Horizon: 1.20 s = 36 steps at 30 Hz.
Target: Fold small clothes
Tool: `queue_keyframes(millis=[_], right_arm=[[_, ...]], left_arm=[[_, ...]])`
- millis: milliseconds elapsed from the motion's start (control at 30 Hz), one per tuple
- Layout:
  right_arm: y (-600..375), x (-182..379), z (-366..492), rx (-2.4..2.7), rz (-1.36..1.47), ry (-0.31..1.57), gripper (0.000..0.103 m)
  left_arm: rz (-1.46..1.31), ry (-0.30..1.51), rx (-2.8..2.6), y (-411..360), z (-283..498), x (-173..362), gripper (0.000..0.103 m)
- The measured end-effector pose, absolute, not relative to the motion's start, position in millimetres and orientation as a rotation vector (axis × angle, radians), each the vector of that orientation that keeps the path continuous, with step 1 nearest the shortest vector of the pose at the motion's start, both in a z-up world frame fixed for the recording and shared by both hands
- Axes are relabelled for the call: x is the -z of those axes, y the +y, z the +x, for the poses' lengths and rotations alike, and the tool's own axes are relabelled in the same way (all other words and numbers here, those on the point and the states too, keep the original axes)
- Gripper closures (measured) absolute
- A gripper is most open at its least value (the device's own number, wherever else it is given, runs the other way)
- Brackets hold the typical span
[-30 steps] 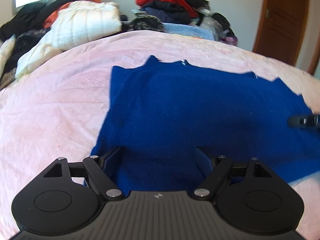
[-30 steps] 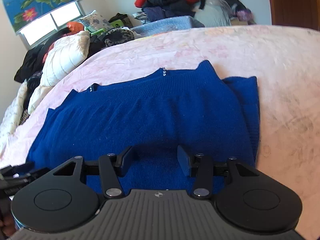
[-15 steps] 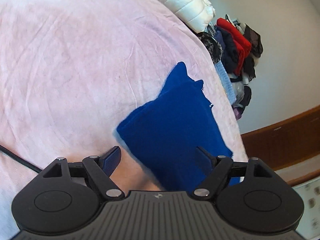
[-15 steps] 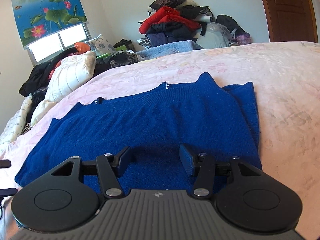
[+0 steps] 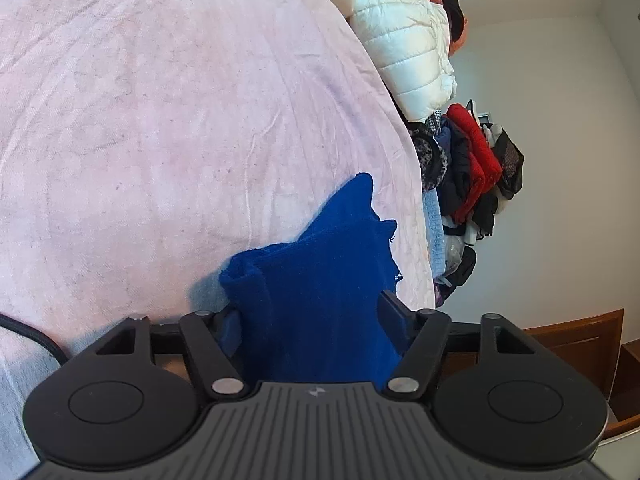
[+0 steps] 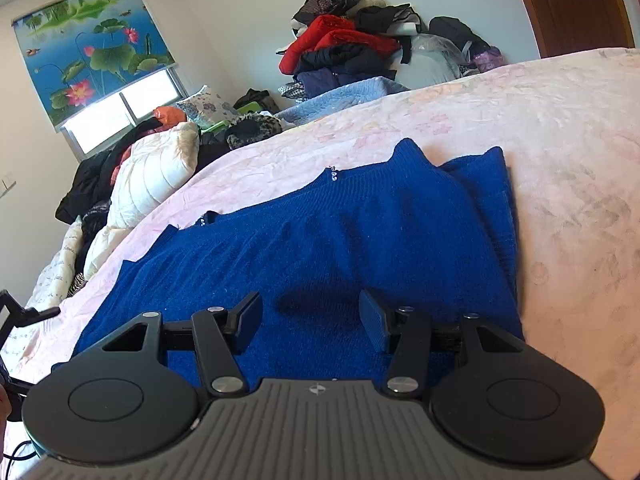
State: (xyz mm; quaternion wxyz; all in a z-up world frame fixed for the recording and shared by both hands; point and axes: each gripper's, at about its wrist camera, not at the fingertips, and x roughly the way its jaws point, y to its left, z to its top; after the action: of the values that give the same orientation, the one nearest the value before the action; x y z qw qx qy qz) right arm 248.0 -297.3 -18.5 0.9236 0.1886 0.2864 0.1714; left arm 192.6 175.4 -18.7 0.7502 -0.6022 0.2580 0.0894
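Blue knit sweater (image 6: 320,240) lies spread flat on the pink bedspread (image 6: 540,128), neckline toward the far clothes pile (image 6: 352,44), one sleeve folded in along its right side.

Right gripper (image 6: 310,314) sits low over the sweater's near hem – fingers apart, the knit lying flat beneath the gap, pads not pressing on it.

Left gripper (image 5: 310,312) is at the sweater's left edge, view rolled sideways. Its jaws have just been closing, and a raised fold of blue fabric (image 5: 320,280) stands between the fingers; one finger is partly hidden behind the fold, and I cannot tell whether the pads are pressing it.

White puffer jacket (image 5: 404,40) lies at the bed's far edge, well away from the sweater – black cable (image 5: 36,334) crosses the bedspread near the left gripper
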Motion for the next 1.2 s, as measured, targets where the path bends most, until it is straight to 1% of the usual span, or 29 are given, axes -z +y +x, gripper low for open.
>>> queue_keyframes(millis=[33, 67, 200, 233, 267, 300, 333, 367, 400, 433, 467, 567, 633, 667, 800, 933, 1000, 1133, 1167, 1200], right_arm=[[-297.9, 18.6, 248.1, -0.353, 0.392, 0.588, 0.047], [-298.3, 18.8, 248.0, -0.355, 0.397, 0.587, 0.047], [-298.6, 19.0, 248.3, -0.357, 0.405, 0.587, 0.047], [-298.5, 18.9, 248.4, -0.356, 0.402, 0.587, 0.047], [-297.9, 18.6, 248.4, -0.354, 0.396, 0.587, 0.047], [-297.1, 18.1, 248.5, -0.351, 0.389, 0.588, 0.047], [-295.6, 17.4, 248.4, -0.348, 0.379, 0.59, 0.047], [-293.2, 15.7, 248.7, -0.343, 0.36, 0.596, 0.047], [-290.0, 12.1, 250.0, -0.334, 0.336, 0.609, 0.044], [-284.6, 5.3, 252.8, -0.32, 0.313, 0.637, 0.038], [-278.4, -4.3, 257.1, -0.305, 0.316, 0.672, 0.039], [-250.2, -38.0, 277.6, -0.399, 0.356, 0.741, 0.035], [-216.9, -59.2, 296.3, -0.491, 0.319, 0.79, 0.024], [-194.8, -68.8, 308.4, -0.548, 0.294, 0.835, 0.023], [-102.7, -77.0, 354.1, -0.727, 0.252, 1.063, 0.025], [-30.0, -68.9, 386.0, -0.738, 0.184, 1.192, 0.026], [-0.5, -64.2, 391.8, -0.723, 0.098, 1.231, 0.028], [53.5, -58.2, 382.6, -0.687, -0.223, 1.231, 0.026], [62.3, -53.4, 379.9, -0.684, -0.292, 1.236, 0.027], [68.3, -48.6, 380.0, -0.672, -0.348, 1.246, 0.03]], left_arm=[[-1.286, 0.581, -0.191, 174.0, 193.1, 19.2, 0.038], [-1.256, 0.593, -0.184, 172.1, 194.0, 19.9, 0.041], [-1.189, 0.574, -0.183, 166.9, 194.6, 18.6, 0.043], [-1.173, 0.568, -0.187, 165.0, 196.2, 18.7, 0.045], [-1.146, 0.574, -0.202, 162.8, 198.6, 18.7, 0.064], [-1.117, 0.594, -0.218, 160.7, 202.2, 19.7, 0.096], [-1.088, 0.636, -0.224, 159.0, 207.2, 24.2, 0.099], [-1.076, 0.63, -0.221, 158.4, 208.0, 26.2, 0.099], [-1.06, 0.629, -0.219, 158.3, 207.9, 25.2, 0.099], [-1.035, 0.629, -0.221, 157.2, 207.0, 23.1, 0.099], [-0.996, 0.628, -0.227, 154.8, 207.0, 20.4, 0.099], [-0.851, 0.629, -0.238, 141.5, 206.9, 10.7, 0.099], [-0.751, 0.606, -0.215, 129.1, 204.4, 1.7, 0.099], [-0.695, 0.581, -0.193, 121.9, 201.6, -4.7, 0.099], [-0.569, 0.527, -0.132, 102.9, 194.7, -20.8, 0.099], [-0.568, 0.538, -0.122, 100.5, 195.3, -22.0, 0.099], [-0.577, 0.534, -0.115, 102.1, 194.6, -23.0, 0.099], [-0.541, 0.527, -0.088, 95.4, 194.9, -23.9, 0.099], [-0.536, 0.525, -0.082, 94.0, 195.0, -23.7, 0.099], [-0.533, 0.527, -0.077, 93.2, 197.3, -23.3, 0.099]])
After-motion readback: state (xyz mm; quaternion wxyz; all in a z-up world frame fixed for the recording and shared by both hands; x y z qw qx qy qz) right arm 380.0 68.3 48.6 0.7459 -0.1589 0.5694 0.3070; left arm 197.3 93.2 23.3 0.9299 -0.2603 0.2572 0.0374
